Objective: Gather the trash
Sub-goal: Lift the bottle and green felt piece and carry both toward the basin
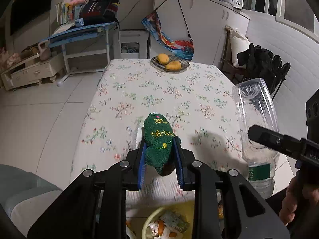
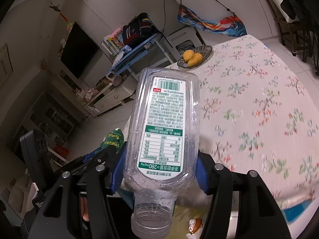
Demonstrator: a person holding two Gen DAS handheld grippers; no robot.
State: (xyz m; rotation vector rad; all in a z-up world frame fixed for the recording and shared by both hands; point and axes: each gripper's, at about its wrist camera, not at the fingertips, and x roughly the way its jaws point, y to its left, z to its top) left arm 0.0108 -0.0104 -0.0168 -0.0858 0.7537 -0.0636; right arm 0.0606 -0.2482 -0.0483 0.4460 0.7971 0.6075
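Holding a green sock (image 1: 158, 139) with gold stitched letters, the left gripper (image 1: 160, 159) keeps its blue pads (image 1: 142, 159) narrow and pressed on both sides of the fabric. The sock sticks out forward past the fingertips, above the near part of the table (image 1: 159, 91), which has a white cloth with a flower pattern.

The right gripper (image 2: 159, 171) holds an empty clear plastic bottle (image 2: 165, 123) between its blue pads (image 2: 200, 171), with the jaws about half wide around the bottle body. The bottle has no cap, its open neck points toward the camera and its base points away. A white and green label (image 2: 165, 123) faces up. In the left wrist view the same bottle is seen at the right side, above the table edge.

Below both grippers, at the near edge, there is a yellow-green bin (image 1: 151, 219) with orange peels and crumpled scraps (image 1: 167, 227) inside.

At the far end of the table a dark wire basket (image 1: 169, 64) carries two yellow mangoes (image 1: 173, 65). Behind the table stand a blue desk (image 1: 83, 31) on the left and white cabinets (image 1: 199, 23) on the right.
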